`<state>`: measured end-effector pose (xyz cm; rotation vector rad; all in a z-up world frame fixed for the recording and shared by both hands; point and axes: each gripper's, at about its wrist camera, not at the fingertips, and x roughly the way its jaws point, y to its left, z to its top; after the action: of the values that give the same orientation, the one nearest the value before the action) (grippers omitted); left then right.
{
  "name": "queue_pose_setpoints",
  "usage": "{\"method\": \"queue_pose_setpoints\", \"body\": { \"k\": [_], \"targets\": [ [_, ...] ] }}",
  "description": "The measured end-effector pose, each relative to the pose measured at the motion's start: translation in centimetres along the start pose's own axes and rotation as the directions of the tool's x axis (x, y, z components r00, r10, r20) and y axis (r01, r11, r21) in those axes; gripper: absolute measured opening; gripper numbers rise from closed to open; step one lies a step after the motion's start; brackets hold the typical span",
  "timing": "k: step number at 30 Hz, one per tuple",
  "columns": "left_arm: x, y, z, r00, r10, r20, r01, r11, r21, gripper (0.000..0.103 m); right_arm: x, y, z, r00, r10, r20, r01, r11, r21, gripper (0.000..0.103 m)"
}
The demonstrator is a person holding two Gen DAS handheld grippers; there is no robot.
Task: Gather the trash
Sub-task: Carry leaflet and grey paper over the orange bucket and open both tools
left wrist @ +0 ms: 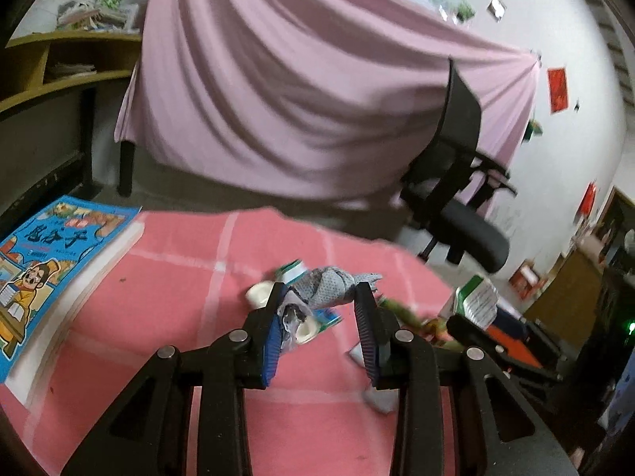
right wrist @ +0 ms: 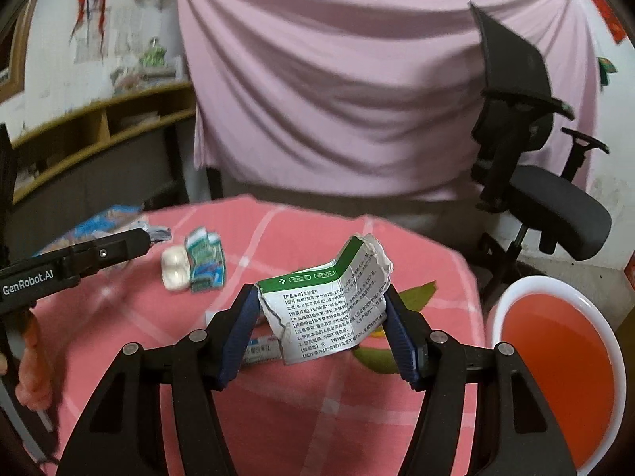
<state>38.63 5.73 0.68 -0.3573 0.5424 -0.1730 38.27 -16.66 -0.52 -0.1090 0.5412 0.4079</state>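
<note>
My left gripper (left wrist: 319, 297) is shut on a crumpled grey cloth wad (left wrist: 325, 289) and holds it just above the pink checked tablecloth (left wrist: 178, 297). Under it lie white blister cups (left wrist: 260, 292) and a green-white wrapper (left wrist: 293, 269). My right gripper (right wrist: 321, 301) is shut on a torn green-and-white printed carton (right wrist: 329, 309), held above the table. The left gripper (right wrist: 143, 240) also shows at the left of the right wrist view, with the cups (right wrist: 174, 271) and wrapper (right wrist: 206, 261) beside it.
A blue comic book (left wrist: 47, 273) lies at the table's left. A white bin with a red liner (right wrist: 555, 361) stands at the right beside the table. Green leaves (right wrist: 416, 297) lie under the carton. A black office chair (right wrist: 535, 158) and a pink curtain (right wrist: 337, 79) stand behind.
</note>
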Motion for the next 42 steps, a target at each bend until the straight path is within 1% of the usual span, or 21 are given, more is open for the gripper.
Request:
{"method": "queue_pose_setpoints", "body": {
  "k": [2, 4, 6, 7, 9, 11, 13, 15, 17, 20, 22, 28, 32, 36, 39, 42],
  "targets": [
    [-0.6, -1.0, 0.0, 0.999, -0.014, 0.048, 0.014, 1.000, -0.006, 0.029, -1.1, -0.4, 0.0, 0.998, -0.006, 0.059, 0.004, 1.000, 0.022, 0.060],
    [-1.1, -2.0, 0.1, 0.995, -0.026, 0.092, 0.027, 1.000, -0.006, 0.029, -2.3, -0.9, -0.1, 0.992, -0.009, 0.128, 0.003, 0.999, 0.048, 0.060],
    [-1.7, -3.4, 0.2, 0.988, -0.039, 0.147, 0.038, 0.999, 0.010, 0.029, -3.3, -1.5, -0.1, 0.984, -0.011, 0.178, -0.001, 0.998, 0.068, 0.060],
    [-2.0, -4.1, 0.2, 0.985, -0.044, 0.169, 0.041, 0.999, 0.019, 0.029, -4.1, -1.9, -0.2, 0.975, -0.016, 0.220, -0.003, 0.996, 0.087, 0.060],
    [-2.7, -5.3, 0.3, 0.974, -0.060, 0.219, 0.053, 0.998, 0.036, 0.029, -5.2, -2.5, -0.2, 0.960, -0.032, 0.277, 0.002, 0.994, 0.109, 0.060],
    [-3.3, -6.5, 0.6, 0.963, -0.087, 0.254, 0.078, 0.996, 0.048, 0.029, -6.6, -3.2, -0.1, 0.940, -0.069, 0.335, 0.031, 0.993, 0.116, 0.060],
    [-3.5, -7.7, 0.7, 0.955, -0.110, 0.275, 0.096, 0.993, 0.065, 0.029, -8.1, -4.1, -0.2, 0.914, -0.118, 0.389, 0.076, 0.990, 0.122, 0.060],
    [-3.5, -9.1, 0.6, 0.949, -0.130, 0.289, 0.109, 0.990, 0.087, 0.029, -9.3, -5.4, -0.2, 0.893, -0.158, 0.422, 0.106, 0.984, 0.144, 0.060],
    [-3.5, -10.8, 0.5, 0.945, -0.155, 0.288, 0.129, 0.986, 0.106, 0.029, -10.2, -6.6, -0.4, 0.879, -0.195, 0.436, 0.134, 0.977, 0.167, 0.060],
    [-3.0, -13.2, 0.0, 0.942, -0.193, 0.275, 0.160, 0.977, 0.139, 0.029, -11.3, -9.2, -1.0, 0.862, -0.262, 0.435, 0.177, 0.958, 0.226, 0.060],
    [-2.5, -14.9, -0.4, 0.941, -0.221, 0.255, 0.185, 0.970, 0.160, 0.029, -11.8, -10.9, -1.3, 0.856, -0.295, 0.424, 0.195, 0.945, 0.264, 0.060],
    [-0.7, -19.8, -1.9, 0.940, -0.288, 0.181, 0.251, 0.947, 0.198, 0.029, -13.2, -15.2, -2.7, 0.850, -0.367, 0.378, 0.246, 0.910, 0.333, 0.061],
    [1.0, -22.7, -3.2, 0.949, -0.296, 0.105, 0.269, 0.939, 0.213, 0.029, -13.9, -17.5, -3.6, 0.852, -0.400, 0.338, 0.270, 0.889, 0.370, 0.061],
    [3.0, -24.4, -4.3, 0.953, -0.302, 0.011, 0.296, 0.940, 0.172, 0.029, -14.3, -19.3, -4.6, 0.855, -0.418, 0.308, 0.274, 0.867, 0.417, 0.061],
    [4.1, -25.4, -4.9, 0.956, -0.292, -0.033, 0.293, 0.943, 0.157, 0.029, -14.3, -20.5, -5.3, 0.865, -0.417, 0.279, 0.271, 0.856, 0.440, 0.062],
    [5.1, -25.9, -5.5, 0.955, -0.284, -0.083, 0.294, 0.944, 0.148, 0.029, -14.2, -21.1, -5.8, 0.876, -0.408, 0.256, 0.267, 0.853, 0.448, 0.062]
  ]
}}
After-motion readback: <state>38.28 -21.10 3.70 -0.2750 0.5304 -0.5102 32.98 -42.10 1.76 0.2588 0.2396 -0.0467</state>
